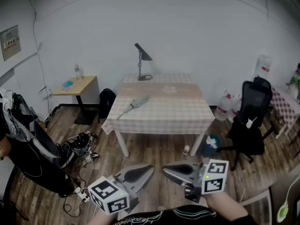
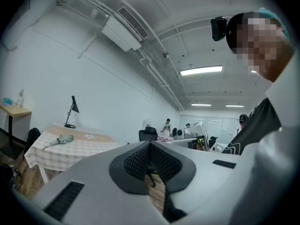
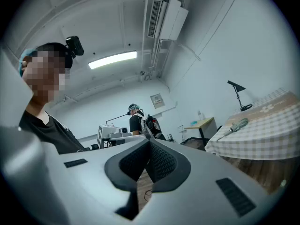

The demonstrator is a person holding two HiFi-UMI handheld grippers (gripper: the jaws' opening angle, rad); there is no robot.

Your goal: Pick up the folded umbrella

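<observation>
The folded umbrella [image 1: 134, 104], pale grey-green, lies on the left part of the checked tablecloth on the table [image 1: 164, 111], well ahead of me. It also shows small in the left gripper view as the umbrella [image 2: 60, 140] and in the right gripper view as the umbrella [image 3: 236, 124]. Both grippers hang low at the near edge of the head view, far from the table, with their tips turned toward each other. My left gripper [image 1: 149, 168] [image 2: 150, 144] is shut with nothing in it. My right gripper [image 1: 165, 169] [image 3: 150, 142] is shut too and holds nothing.
A black desk lamp [image 1: 142, 60] stands at the table's far edge. A black office chair [image 1: 251, 121] and water jugs [image 1: 227, 104] are to the right. A small wooden side table [image 1: 77, 86], a backpack [image 1: 107, 102] and floor cables [image 1: 82, 144] are to the left.
</observation>
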